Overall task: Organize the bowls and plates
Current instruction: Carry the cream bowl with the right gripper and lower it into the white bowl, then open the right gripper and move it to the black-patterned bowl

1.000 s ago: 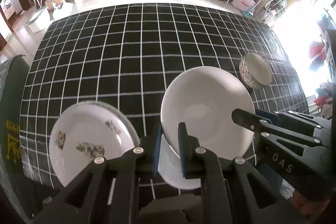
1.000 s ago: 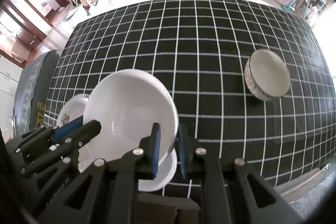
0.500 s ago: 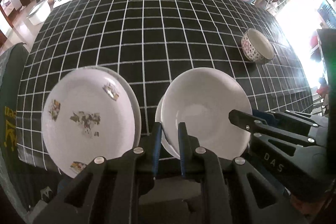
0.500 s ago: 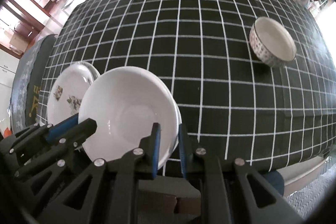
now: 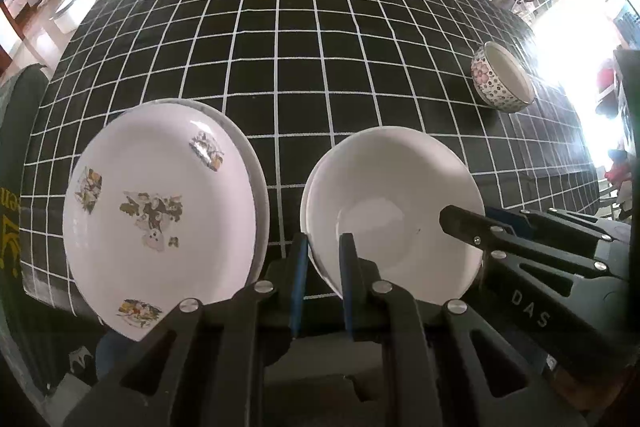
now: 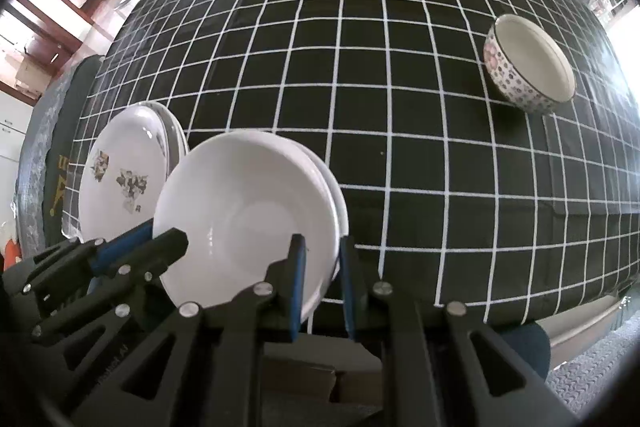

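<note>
Holding white bowl (image 5: pixel 394 211), both grippers (image 5: pixel 323 247) (image 6: pixel 322 251) clamped on rim, now lower, nearly seated in bowl beneath.

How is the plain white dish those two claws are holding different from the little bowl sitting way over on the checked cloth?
The white bowl is wide, shallow and plain; the flowered bowl is smaller, with steep sides patterned outside. The white bowl is clamped at its rim by the left gripper and right gripper, above another white dish; the flowered bowl sits alone on the tablecloth, untouched. Both are round, open side up, with white insides.
</note>
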`<state>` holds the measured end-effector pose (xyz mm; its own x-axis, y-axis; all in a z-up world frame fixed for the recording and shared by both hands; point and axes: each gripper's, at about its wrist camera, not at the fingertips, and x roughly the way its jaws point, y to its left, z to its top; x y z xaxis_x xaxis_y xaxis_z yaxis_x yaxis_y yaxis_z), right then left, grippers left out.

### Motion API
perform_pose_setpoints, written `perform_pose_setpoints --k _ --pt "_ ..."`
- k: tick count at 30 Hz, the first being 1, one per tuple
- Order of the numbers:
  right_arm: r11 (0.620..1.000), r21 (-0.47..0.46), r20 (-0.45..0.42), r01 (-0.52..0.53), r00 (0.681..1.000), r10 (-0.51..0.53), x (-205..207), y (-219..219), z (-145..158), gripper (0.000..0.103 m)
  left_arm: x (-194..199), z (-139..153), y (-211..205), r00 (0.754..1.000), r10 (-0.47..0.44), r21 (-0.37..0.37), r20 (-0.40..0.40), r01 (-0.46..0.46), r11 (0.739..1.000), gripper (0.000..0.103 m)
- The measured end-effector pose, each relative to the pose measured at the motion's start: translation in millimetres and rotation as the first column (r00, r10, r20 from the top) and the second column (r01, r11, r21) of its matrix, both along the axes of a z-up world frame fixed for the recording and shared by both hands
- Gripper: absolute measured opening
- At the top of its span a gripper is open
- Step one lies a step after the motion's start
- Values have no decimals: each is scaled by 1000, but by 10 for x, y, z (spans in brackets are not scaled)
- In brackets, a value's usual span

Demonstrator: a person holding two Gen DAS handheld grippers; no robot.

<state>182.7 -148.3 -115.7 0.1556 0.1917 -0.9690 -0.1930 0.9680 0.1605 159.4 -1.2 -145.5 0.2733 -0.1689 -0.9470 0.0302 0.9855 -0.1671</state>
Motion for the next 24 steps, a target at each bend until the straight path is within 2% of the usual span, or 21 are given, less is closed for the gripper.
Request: perform_pose_setpoints --k 11,16,24 --pt "1000 -20 -3 -2 1000 2 39 39 -70 20 37 -104 -9 1000 -1 2 -16 1 1000 12" --pt "1000 6 -2 -2 1000 2 33 19 -69 20 22 -110 24 1000 4 -16 -13 -5 1000 12" --pt "1000 26 38 -5 999 4 -41 -124 135 21 -77 212 104 998 5 -15 58 -4 1000 13"
